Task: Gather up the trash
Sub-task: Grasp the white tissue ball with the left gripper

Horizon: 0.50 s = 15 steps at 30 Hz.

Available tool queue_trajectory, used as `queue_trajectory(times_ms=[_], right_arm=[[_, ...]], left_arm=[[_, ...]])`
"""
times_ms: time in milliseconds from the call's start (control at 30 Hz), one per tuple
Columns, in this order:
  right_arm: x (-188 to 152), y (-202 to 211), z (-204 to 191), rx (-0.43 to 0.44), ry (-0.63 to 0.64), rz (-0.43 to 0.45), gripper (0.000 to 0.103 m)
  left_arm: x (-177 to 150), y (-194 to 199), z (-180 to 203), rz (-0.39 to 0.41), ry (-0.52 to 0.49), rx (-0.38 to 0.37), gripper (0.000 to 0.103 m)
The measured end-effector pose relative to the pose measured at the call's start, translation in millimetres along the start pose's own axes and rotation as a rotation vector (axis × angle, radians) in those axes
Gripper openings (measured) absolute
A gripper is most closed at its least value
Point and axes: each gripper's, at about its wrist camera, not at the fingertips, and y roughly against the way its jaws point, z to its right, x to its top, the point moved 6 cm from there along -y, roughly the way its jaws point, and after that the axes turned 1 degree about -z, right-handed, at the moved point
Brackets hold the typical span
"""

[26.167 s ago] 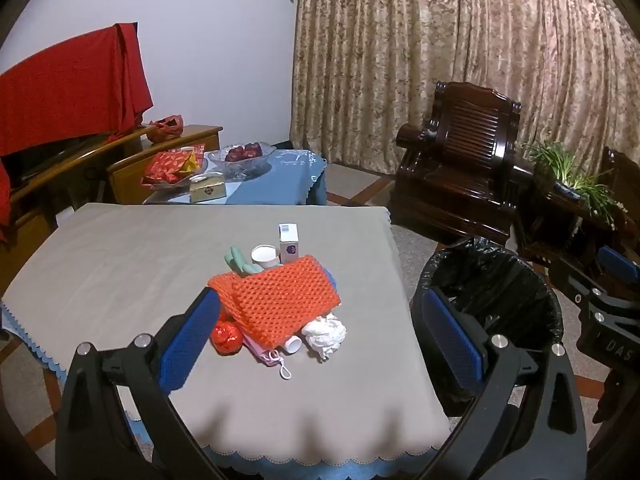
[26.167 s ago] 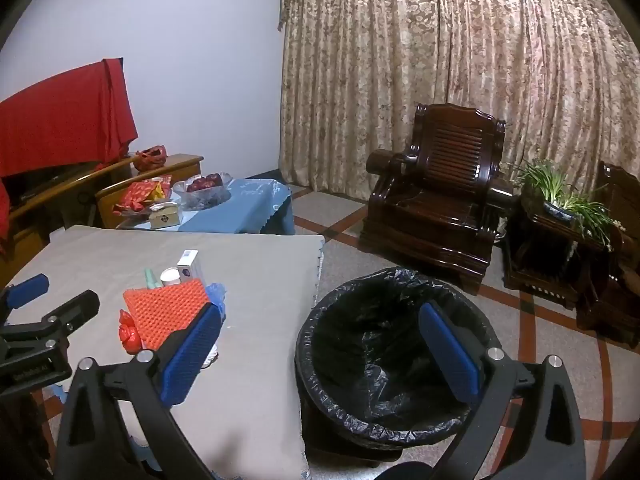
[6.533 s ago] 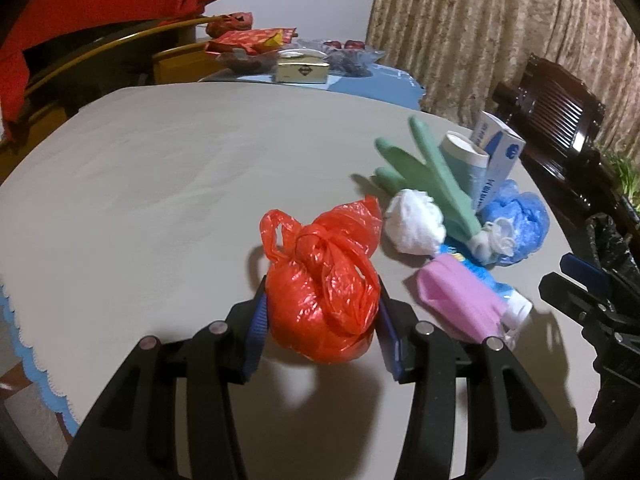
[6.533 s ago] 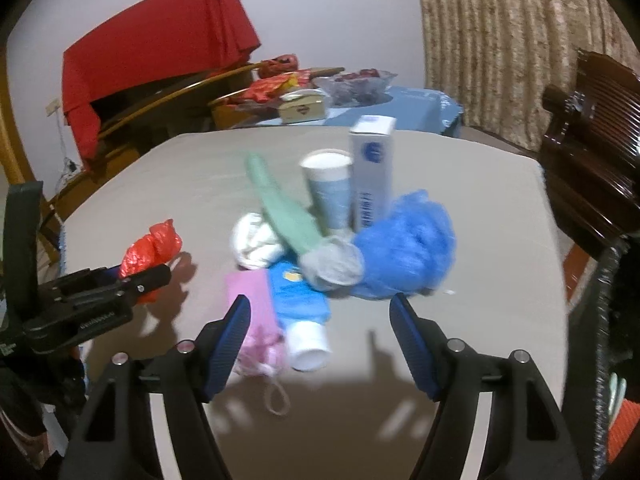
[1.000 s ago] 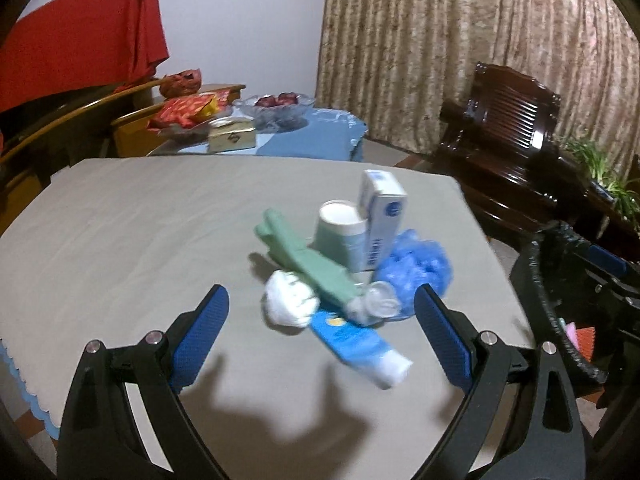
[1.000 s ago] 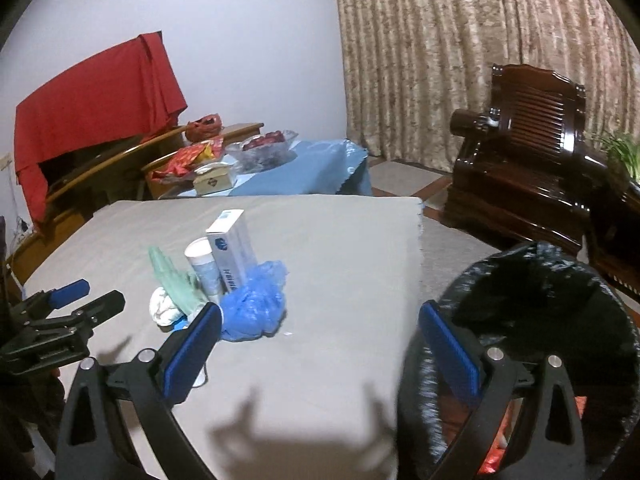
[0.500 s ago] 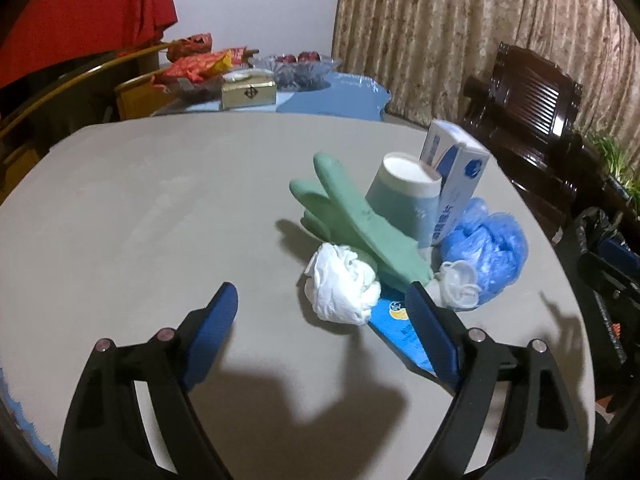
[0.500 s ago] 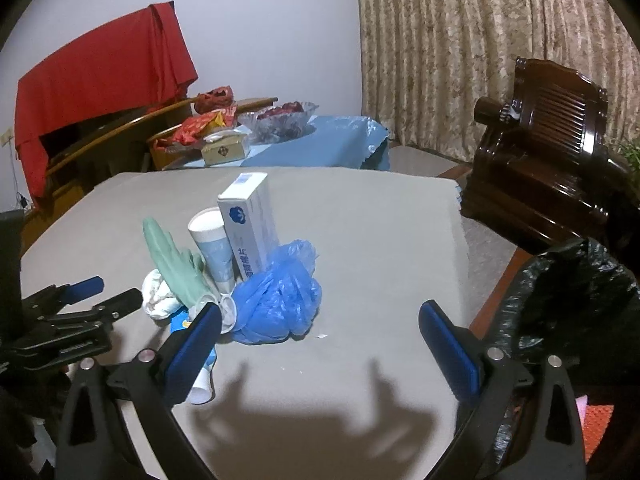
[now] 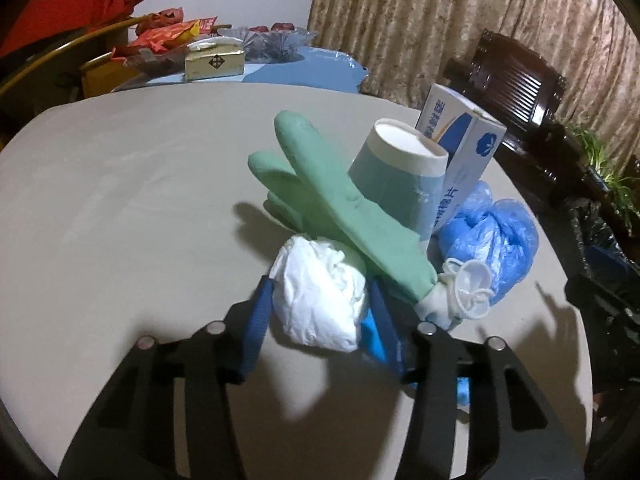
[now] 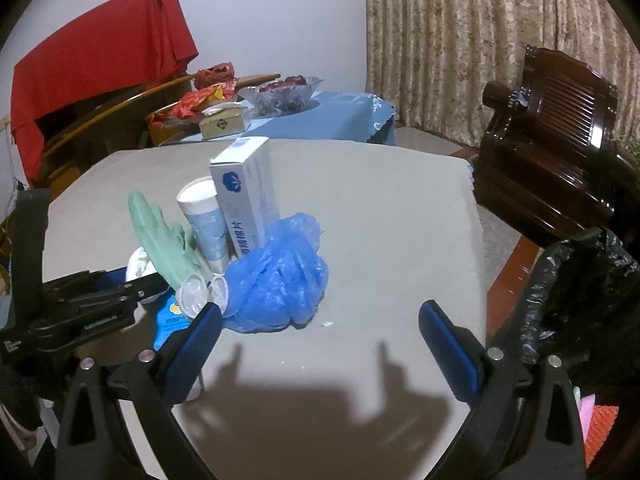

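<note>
Trash sits heaped mid-tabletop (image 9: 120,208), and from my left wrist view the white crumpled bag (image 9: 320,300) is right between the blue pads of my left tool (image 9: 320,312), jaws closing in on it, both pads at its sides. Green rubber glove (image 9: 340,208) drapes over it, paper cup (image 9: 400,176) and white-and-blue box (image 9: 460,148) standing just behind, blue plastic bag (image 9: 492,240) to the right, a blue tube (image 9: 372,336) poking out underneath

Over on the right wrist view, my right tool (image 10: 320,336) hangs wide over bare tabletop, nothing between the pads, the blue plastic bag just ahead of its left pad; black-lined bin (image 10: 568,292) off the table's right edge, my left tool (image 10: 120,284) reaching in from the left
</note>
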Motion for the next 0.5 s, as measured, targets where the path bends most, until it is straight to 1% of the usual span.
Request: queue_trajectory(times_ms=[67, 267, 400, 500], right_arm=[[2.1, -1.4, -4.6, 0.010, 0.007, 0.002, 0.097], [8.9, -5.5, -22.2, 0.046, 0.028, 0.008, 0.097], [11.7, -10.2, -36.5, 0.076, 0.047, 0.007, 0.096], [12.7, -15.1, -52.1, 0.106, 0.076, 0.002, 0.093]], left_arm=[[1.1, 3.6, -1.7, 0.014, 0.008, -0.002, 0.043], [3.9, 26.2, -11.4, 0.061, 0.020, 0.032, 0.043], [0.6, 37.3, -24.5, 0.069, 0.035, 0.068, 0.043], [-2.7, 42.5, -34.8, 0.070, 0.048, 0.090, 0.043]])
